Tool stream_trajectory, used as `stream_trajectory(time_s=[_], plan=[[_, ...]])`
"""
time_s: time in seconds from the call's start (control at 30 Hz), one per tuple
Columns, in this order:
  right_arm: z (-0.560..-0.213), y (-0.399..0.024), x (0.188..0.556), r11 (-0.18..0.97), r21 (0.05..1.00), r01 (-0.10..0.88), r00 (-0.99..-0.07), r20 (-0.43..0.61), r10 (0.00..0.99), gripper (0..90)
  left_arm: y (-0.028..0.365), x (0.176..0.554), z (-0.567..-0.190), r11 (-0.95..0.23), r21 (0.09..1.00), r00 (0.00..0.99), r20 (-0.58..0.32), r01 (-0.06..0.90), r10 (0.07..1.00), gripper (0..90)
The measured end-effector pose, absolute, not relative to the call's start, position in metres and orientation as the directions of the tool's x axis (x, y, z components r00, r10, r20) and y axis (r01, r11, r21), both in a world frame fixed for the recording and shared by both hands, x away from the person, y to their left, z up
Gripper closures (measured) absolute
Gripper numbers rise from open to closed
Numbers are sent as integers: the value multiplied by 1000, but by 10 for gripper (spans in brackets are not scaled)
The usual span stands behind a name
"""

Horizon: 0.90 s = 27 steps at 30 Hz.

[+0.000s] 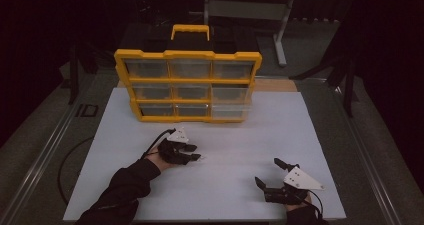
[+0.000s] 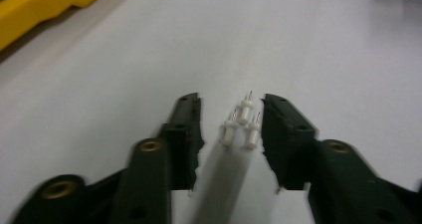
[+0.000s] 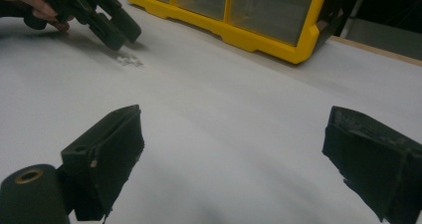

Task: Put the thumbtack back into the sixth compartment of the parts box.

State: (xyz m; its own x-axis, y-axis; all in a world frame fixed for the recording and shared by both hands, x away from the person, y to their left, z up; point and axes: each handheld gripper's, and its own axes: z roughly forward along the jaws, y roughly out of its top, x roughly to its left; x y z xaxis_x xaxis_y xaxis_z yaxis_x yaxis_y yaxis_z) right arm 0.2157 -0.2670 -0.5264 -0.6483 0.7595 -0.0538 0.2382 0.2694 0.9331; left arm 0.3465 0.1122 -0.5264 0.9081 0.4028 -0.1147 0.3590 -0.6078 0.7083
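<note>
1. The white counter (image 1: pixel 225 185) occupies the centre of the high view. A yellow organiser case (image 1: pixel 187 85) with clear drawers stands upright at its far edge, in the upper centre of the frame.
2. The left tool (image 1: pixel 192 157) sits left of centre in the high view, in the person's left hand (image 1: pixel 167 152), with a dark sleeve (image 1: pixel 120 195) entering from the lower left corner.
3. In the left gripper view, the left tool (image 2: pixel 231 129) points down at the counter (image 2: pixel 323 45). Its two black jaws stand partly spread, one on each side of the small white plugs (image 2: pixel 242 124).
4. The small white plugs form a cluster of three, each with a thin pin at one end. They lie on the counter in the gap between the jaws, at the centre of the left gripper view. The right-hand jaw is just beside the nearest plug; whether it touches cannot be told. The left-hand jaw stands clear of them.
5. In the right gripper view, the small white plugs (image 3: pixel 129 60) appear in the upper left of the frame, directly below the tip of the left tool (image 3: pixel 117 32).
6. The right tool (image 1: pixel 270 172) rests at the lower right of the high view, well apart from the plugs. Its jaws are spread wide with nothing between them.
7. In the right gripper view, the right tool (image 3: pixel 231 149) shows bare counter (image 3: pixel 239 99) between its jaws, and the organiser case (image 3: pixel 239 15) spans the upper edge.
</note>
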Motion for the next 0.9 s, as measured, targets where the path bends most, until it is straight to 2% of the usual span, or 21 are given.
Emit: stream_trajectory(time_s=[0.07,0.1,0.4,0.43,0.57,0.6,0.9], plan=[[-526,-267,216,269,933,239,-648,-53,760,88,111,348,-528,-621,694,905,-106,364,412,651],[-527,-267,216,269,933,240,-649,-52,759,87,111,349,-529,-621,693,909,-125,367,398,682],[-527,-267,216,271,932,242,-651,-52,758,88,107,352,-532,-646,671,912,-117,365,393,700],[-527,-267,216,273,931,242,-651,-53,757,88,105,352,-532,-651,668,914,-115,362,390,759],[-528,-267,216,276,930,244,-651,-54,757,88,103,351,-532,-658,665,916,-106,354,386,811],[-528,-267,216,277,929,245,-652,-53,757,88,102,350,-531,-664,660,918,-105,352,382,849],[-528,-267,216,277,929,245,-652,-54,756,88,101,351,-531,-659,654,911,-122,372,393,860]])
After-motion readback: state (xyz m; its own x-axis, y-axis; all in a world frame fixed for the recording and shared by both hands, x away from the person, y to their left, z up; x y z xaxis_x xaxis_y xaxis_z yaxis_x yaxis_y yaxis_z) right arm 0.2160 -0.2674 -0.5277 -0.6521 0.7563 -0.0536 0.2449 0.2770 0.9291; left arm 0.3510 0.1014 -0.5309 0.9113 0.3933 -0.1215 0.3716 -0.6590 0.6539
